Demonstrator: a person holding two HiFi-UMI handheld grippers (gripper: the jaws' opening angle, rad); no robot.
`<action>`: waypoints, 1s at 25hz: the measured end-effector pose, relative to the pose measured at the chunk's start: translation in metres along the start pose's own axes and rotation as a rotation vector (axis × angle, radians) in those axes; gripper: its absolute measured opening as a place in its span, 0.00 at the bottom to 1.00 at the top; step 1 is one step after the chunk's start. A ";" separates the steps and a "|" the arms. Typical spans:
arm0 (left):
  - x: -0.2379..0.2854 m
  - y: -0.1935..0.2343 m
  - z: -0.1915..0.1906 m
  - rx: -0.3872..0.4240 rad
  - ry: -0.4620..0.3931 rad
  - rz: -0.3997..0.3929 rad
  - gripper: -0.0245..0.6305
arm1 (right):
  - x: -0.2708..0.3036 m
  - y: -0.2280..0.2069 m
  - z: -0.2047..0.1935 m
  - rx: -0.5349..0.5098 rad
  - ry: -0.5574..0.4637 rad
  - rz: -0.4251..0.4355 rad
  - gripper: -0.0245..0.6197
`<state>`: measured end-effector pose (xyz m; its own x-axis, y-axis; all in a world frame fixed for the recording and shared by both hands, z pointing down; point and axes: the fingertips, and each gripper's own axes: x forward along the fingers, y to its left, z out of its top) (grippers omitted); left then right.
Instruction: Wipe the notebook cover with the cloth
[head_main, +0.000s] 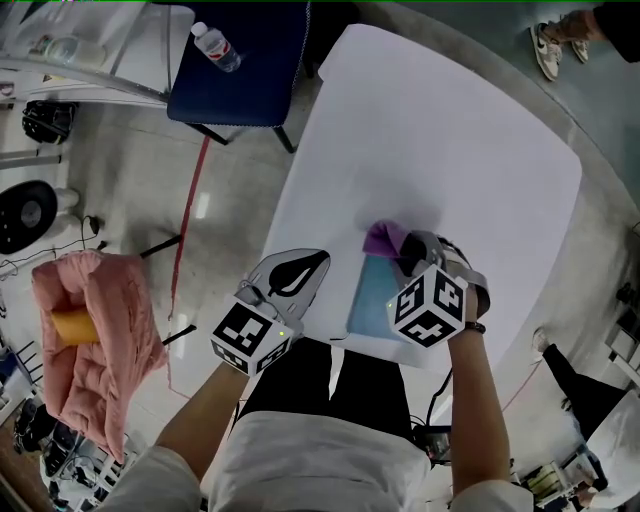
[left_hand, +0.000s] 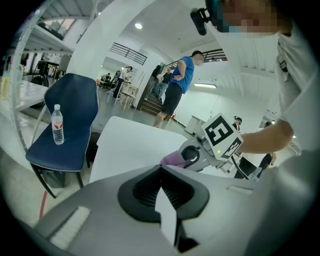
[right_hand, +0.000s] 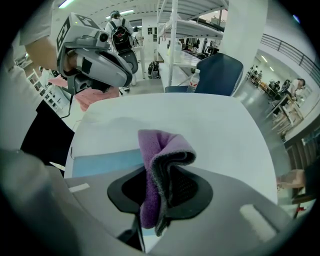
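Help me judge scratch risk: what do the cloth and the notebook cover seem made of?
The cloth looks like soft purple microfibre: fuzzy nap, stitched grey edge. The notebook cover looks smooth, matte, light blue, perhaps plastic or coated card; the pictures leave that open.

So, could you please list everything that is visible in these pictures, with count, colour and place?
table: one, white, in front of the person
notebook: one, light blue, at the table's near edge
cloth: one, purple, over the notebook's far end
chair: one, dark blue, beyond the table's far left corner
water bottle: one, clear with a red label, on the chair
padded fabric: one, pink, far left, around an orange roll
bystanders: several, in the background
left gripper: grey, jaws together, empty, left of the notebook
right gripper: grey, jaws shut on the cloth
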<state>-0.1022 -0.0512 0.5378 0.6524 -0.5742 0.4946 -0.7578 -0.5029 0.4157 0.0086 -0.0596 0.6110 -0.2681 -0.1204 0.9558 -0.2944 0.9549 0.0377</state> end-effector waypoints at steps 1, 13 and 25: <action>-0.001 0.000 0.001 0.000 -0.001 0.001 0.04 | -0.001 0.000 0.000 -0.002 0.003 -0.001 0.21; -0.008 -0.011 -0.006 0.007 -0.001 -0.008 0.04 | -0.004 0.024 -0.003 0.012 -0.007 0.021 0.20; -0.012 -0.028 -0.010 0.027 0.003 -0.024 0.04 | -0.009 0.058 -0.012 0.025 0.009 0.079 0.20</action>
<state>-0.0883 -0.0236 0.5280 0.6701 -0.5604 0.4868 -0.7416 -0.5334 0.4068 0.0048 -0.0004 0.6077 -0.2835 -0.0426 0.9580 -0.2956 0.9542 -0.0450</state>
